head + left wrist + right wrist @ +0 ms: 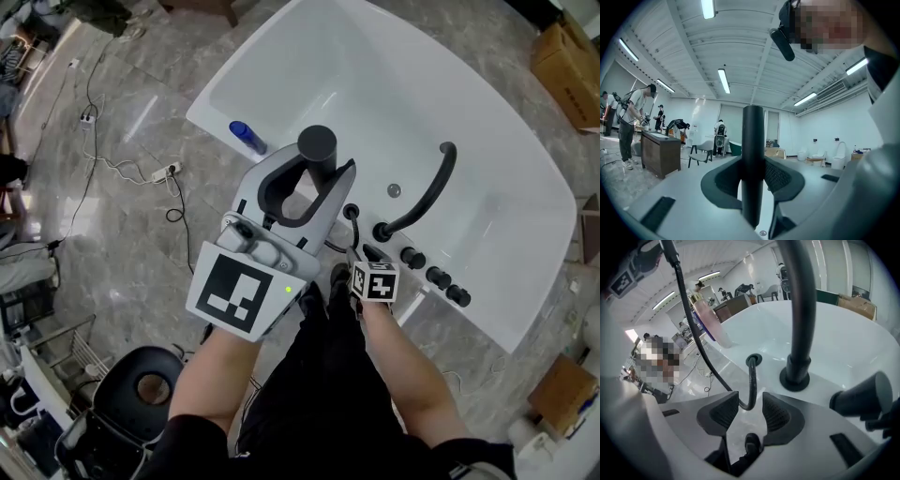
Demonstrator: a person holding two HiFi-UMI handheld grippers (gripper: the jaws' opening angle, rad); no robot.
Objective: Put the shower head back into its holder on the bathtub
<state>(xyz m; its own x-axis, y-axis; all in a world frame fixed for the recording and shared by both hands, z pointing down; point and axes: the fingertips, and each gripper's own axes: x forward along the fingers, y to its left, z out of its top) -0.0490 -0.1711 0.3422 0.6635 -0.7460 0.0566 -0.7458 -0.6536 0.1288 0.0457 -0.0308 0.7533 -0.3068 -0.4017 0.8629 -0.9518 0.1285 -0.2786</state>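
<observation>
Left tongs [753, 179] clenched on the shower head [317, 145]; right tongs [744, 412] released, straddling the hose [751, 380] (it runs into the tub's [487, 187] holder [753, 358]).

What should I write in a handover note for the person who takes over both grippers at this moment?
Left gripper: shut on the shower head, held upright over the bathtub.
Right gripper: open; the hose passes loose between its jaws.
Holder: the ring on the rim beside the faucet, where the hose comes out; the head is not in it.
Done: head picked up.
Left: lower it into the holder, then release.
</observation>
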